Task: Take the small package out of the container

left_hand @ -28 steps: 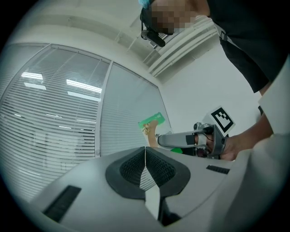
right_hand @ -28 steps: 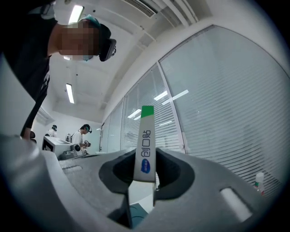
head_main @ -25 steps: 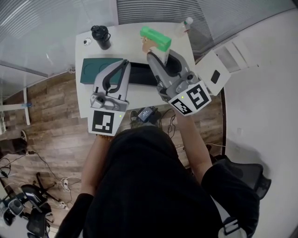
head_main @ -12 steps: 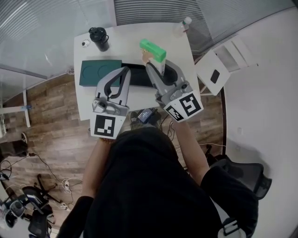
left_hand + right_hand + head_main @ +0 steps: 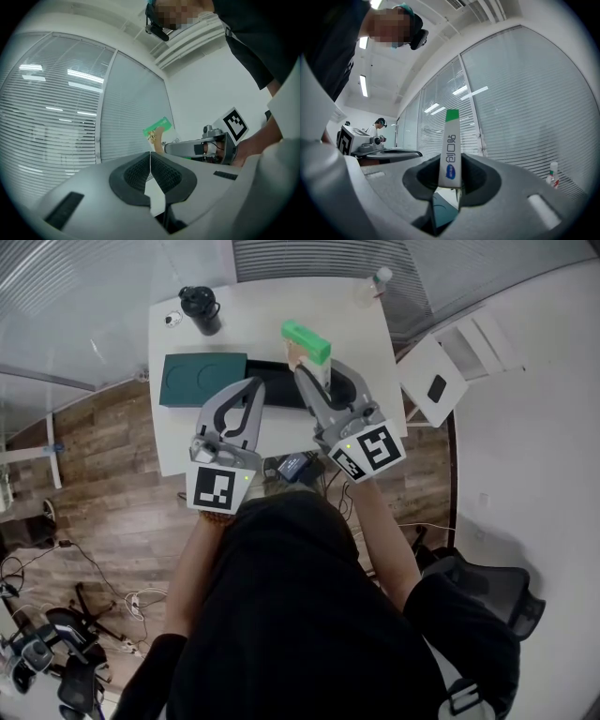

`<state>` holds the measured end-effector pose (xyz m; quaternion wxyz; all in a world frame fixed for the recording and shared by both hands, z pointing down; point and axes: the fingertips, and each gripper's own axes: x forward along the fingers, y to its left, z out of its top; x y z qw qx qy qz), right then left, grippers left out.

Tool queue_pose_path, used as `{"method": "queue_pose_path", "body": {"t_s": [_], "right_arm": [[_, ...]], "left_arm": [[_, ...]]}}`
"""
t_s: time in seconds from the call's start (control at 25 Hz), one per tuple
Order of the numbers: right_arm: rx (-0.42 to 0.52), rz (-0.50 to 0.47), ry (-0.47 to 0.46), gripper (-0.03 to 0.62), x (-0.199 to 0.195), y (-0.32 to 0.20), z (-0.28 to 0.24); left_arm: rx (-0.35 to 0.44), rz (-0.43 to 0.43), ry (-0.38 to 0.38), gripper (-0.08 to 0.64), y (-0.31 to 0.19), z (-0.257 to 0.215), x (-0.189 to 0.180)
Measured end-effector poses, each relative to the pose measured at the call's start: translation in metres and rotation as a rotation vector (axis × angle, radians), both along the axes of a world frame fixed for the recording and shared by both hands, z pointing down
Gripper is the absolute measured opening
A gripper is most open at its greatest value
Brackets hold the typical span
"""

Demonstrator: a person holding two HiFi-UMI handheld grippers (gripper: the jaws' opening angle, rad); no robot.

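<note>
The smooth white table carries the black oblong container. The left gripper hangs beside it, ribbed pads pressed together on nothing. The right gripper has drawn back slightly, pinching the thin, glossy green-and-white package, which now looks lifted clear of the container
</note>
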<state>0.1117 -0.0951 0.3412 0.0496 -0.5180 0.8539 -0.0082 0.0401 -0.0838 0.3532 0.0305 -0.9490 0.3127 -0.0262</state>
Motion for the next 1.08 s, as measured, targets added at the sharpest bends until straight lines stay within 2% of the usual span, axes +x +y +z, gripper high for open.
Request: {"method": "queue_pose_path", "body": {"t_s": [0.6, 1.08], "right_arm": [[-0.026, 0.007, 0.018, 0.087, 0.006, 0.002, 0.011], [-0.043, -0.006, 0.043, 0.087, 0.014, 0.011, 0.017]], "left_arm": [[-0.017, -0.005, -0.007, 0.003, 0.005, 0.006, 0.004], [0.004, -0.005, -0.012, 0.003, 0.016, 0.003, 0.008]]}}
